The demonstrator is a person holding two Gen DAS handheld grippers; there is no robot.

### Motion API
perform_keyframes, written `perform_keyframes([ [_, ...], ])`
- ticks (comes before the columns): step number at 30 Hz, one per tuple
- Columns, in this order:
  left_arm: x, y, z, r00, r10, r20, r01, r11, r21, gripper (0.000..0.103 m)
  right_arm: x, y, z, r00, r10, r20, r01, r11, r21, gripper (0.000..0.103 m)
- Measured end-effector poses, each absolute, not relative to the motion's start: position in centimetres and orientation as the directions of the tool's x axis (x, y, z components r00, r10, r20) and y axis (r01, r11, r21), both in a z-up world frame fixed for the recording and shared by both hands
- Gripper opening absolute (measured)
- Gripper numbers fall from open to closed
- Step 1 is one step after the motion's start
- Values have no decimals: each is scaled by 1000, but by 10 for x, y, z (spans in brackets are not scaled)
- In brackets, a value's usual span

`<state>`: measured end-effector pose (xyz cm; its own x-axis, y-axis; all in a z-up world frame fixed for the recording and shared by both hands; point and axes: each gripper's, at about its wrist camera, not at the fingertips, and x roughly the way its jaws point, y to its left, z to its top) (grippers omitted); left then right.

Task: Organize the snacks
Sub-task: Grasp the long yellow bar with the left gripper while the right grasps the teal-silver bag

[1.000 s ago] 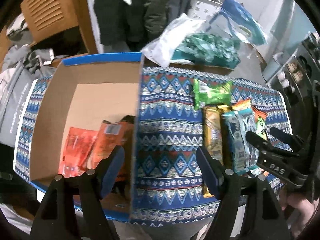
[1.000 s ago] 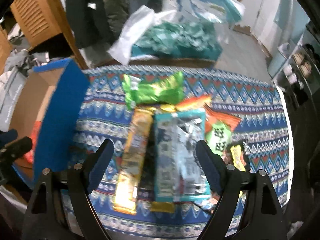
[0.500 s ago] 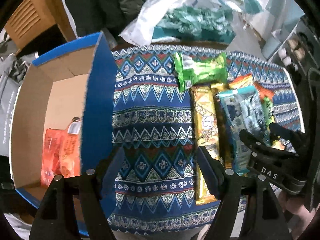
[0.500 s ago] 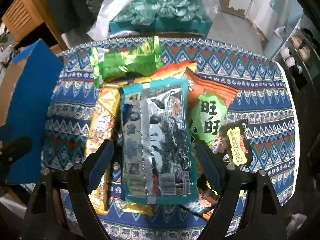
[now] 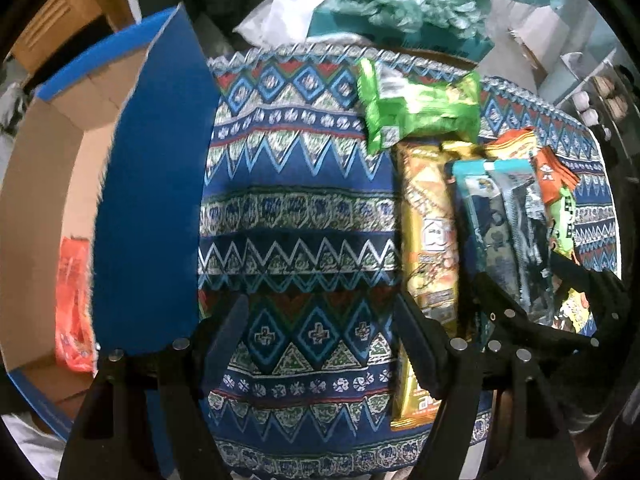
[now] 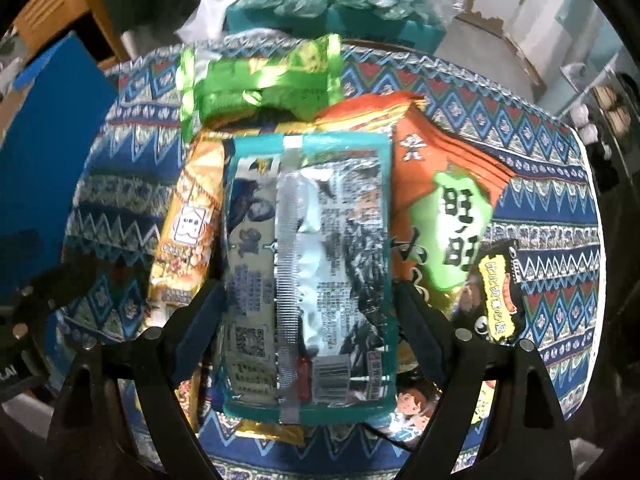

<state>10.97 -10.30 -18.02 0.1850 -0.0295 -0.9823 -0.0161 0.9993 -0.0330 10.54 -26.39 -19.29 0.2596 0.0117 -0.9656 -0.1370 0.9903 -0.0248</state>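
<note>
A pile of snack packets lies on the patterned tablecloth (image 5: pixel 296 216). On top is a teal and silver packet (image 6: pixel 308 264), also in the left wrist view (image 5: pixel 504 232). My right gripper (image 6: pixel 308 312) is open, one finger on each side of this packet, close above it. Around it lie a green packet (image 6: pixel 260 80), a yellow packet (image 6: pixel 188 232), an orange packet (image 6: pixel 448 200) and a small black packet (image 6: pixel 500 288). My left gripper (image 5: pixel 320 336) is open and empty over bare cloth, right of the blue cardboard box (image 5: pixel 148 200). Red-orange packets (image 5: pixel 74 304) lie inside the box.
A white plastic bag and a teal bag of wrapped items (image 5: pixel 392 4) sit beyond the table's far edge. A wooden chair (image 5: pixel 60 20) stands at the far left. The box's blue wall stands upright just left of my left gripper.
My right gripper has come down and forward over the teal packet, which now lies between its fingers. My left gripper has shifted right, away from the box and toward the pile.
</note>
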Motion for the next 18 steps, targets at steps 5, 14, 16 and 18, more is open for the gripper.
perform_keyframes([
  [5, 112, -92, -189, 156, -49, -987, -54, 997, -58, 76, 108, -257, -199, 265, 6, -964, -163, 986, -39, 86],
  [14, 110, -87, -188, 146, -67, -987, -51, 996, -75, 76, 109, -251, -218, 261, 8, -965, -191, 981, -44, 70],
  [16, 111, -91, -188, 148, -69, -987, -41, 996, -76, 76, 107, -257, -215, 261, 29, -965, -174, 985, -18, 62],
  [18, 112, -95, -188, 146, -72, -987, -35, 996, -78, 76, 107, -262, -211, 261, 54, -964, -159, 987, 12, 59],
])
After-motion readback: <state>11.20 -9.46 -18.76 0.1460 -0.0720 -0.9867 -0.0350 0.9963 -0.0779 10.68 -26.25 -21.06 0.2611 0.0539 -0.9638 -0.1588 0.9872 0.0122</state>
